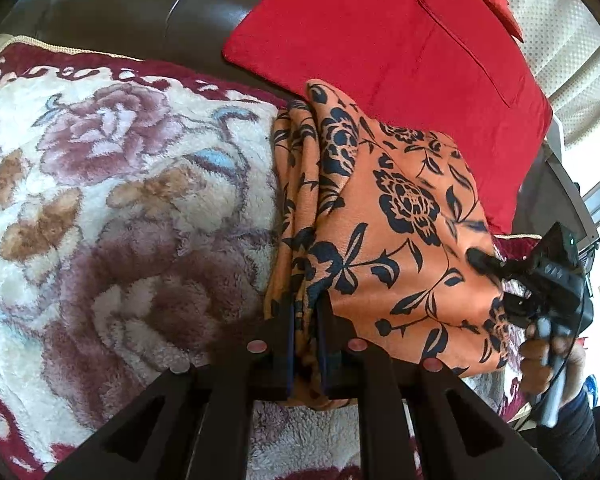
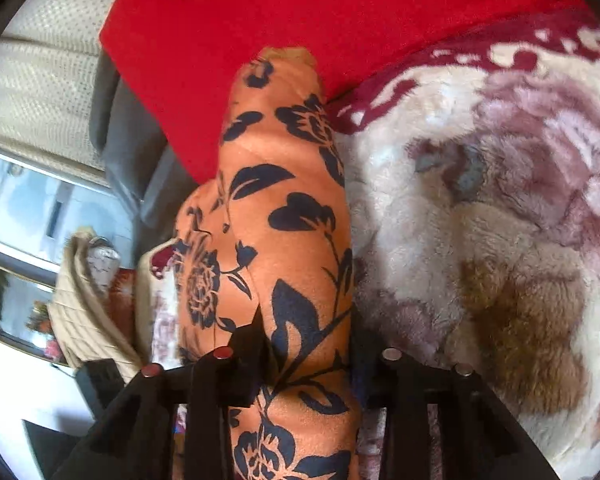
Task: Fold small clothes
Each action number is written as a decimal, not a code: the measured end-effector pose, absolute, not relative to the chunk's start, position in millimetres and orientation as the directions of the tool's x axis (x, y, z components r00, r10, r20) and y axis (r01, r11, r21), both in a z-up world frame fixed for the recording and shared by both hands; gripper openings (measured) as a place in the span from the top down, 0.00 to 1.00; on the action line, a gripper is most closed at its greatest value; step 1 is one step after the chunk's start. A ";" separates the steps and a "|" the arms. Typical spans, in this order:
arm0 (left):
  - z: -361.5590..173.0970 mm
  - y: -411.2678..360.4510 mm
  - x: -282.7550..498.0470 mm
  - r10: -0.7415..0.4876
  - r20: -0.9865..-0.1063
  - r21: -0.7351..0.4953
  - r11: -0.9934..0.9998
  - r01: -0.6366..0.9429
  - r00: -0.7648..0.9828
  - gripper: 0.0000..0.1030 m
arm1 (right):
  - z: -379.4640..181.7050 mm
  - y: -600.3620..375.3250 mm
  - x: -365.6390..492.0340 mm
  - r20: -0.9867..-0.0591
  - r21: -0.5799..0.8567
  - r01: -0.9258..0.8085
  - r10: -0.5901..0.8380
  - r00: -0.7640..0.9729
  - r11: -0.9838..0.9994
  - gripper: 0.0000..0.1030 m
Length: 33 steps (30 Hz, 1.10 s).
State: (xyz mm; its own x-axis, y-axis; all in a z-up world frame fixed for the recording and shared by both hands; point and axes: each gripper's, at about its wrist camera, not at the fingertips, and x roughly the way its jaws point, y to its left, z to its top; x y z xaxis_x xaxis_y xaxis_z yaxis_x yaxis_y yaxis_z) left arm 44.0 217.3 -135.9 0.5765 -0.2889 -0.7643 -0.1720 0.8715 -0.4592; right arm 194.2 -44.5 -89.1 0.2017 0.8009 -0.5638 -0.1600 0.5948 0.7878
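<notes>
**Both grippers pinching the folded cloth**

At lower centre, the left gripper is clamping the orange floral garment by its layered edge, keeping the folds stacked on the fleece blanket. At right, the right gripper is gripping the opposite edge, beside the red cushion.

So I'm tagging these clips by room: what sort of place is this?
Probably a home living room: a dark brown leather sofa covered by a fluffy cream floral blanket, a red velvet cushion leaning on it, and pale curtains by a window.
</notes>
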 end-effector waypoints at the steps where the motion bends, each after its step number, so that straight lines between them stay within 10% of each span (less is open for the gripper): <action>1: -135.9 217.4 43.6 -0.289 -0.764 -0.459 0.872 -0.170 0.577 0.88 | -83.3 -43.2 197.1 -0.552 0.794 -0.163 0.808 0.207 0.585 0.47; 6: -136.9 216.8 44.4 -0.294 -0.761 -0.463 0.871 -0.167 0.578 0.88 | -87.4 -28.5 236.6 -0.528 0.824 -0.104 0.821 0.218 0.557 0.31; 9: -135.8 215.2 44.3 -0.289 -0.764 -0.457 0.874 -0.167 0.578 0.88 | -103.2 -18.1 253.3 -0.545 0.823 -0.067 0.817 0.189 0.564 0.65; 13: -135.6 213.7 44.8 -0.285 -0.764 -0.450 0.878 -0.162 0.578 0.88 | -86.6 -7.4 242.4 -0.588 0.775 -0.119 0.777 0.225 0.621 0.69; 19: -134.9 212.9 45.4 -0.283 -0.767 -0.447 0.880 -0.163 0.576 0.88 | -82.1 -20.2 257.1 -0.538 0.812 -0.103 0.805 0.250 0.574 0.28; 21: -134.6 212.9 45.9 -0.281 -0.769 -0.444 0.881 -0.163 0.575 0.88 | -84.7 -14.7 268.5 -0.585 0.776 -0.104 0.772 0.249 0.622 0.34; 22: -134.4 212.7 45.9 -0.282 -0.768 -0.445 0.881 -0.162 0.575 0.87 | -93.1 -10.0 273.4 -0.608 0.769 -0.077 0.763 0.221 0.635 0.62; 27: -133.8 212.0 46.6 -0.270 -0.773 -0.427 0.891 -0.156 0.574 0.87 | -78.3 -4.7 260.3 -0.644 0.717 -0.121 0.719 0.260 0.686 0.67; 31: -134.3 213.9 48.0 -0.276 -0.773 -0.433 0.888 -0.156 0.572 0.87 | -70.3 -18.3 228.2 -0.639 0.721 -0.136 0.727 0.251 0.680 0.26; 33: -134.3 214.3 47.7 -0.274 -0.774 -0.429 0.890 -0.153 0.571 0.87 | -69.4 -21.5 204.8 -0.616 0.735 -0.165 0.750 0.242 0.657 0.26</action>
State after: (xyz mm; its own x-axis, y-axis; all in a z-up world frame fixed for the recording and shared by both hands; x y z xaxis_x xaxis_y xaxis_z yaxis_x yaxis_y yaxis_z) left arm 47.7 214.3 -134.3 0.5711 -0.2744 -0.7737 -0.1527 0.8905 -0.4286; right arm 204.8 -21.5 -69.4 0.2421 0.7498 -0.6158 -0.1648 0.6572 0.7355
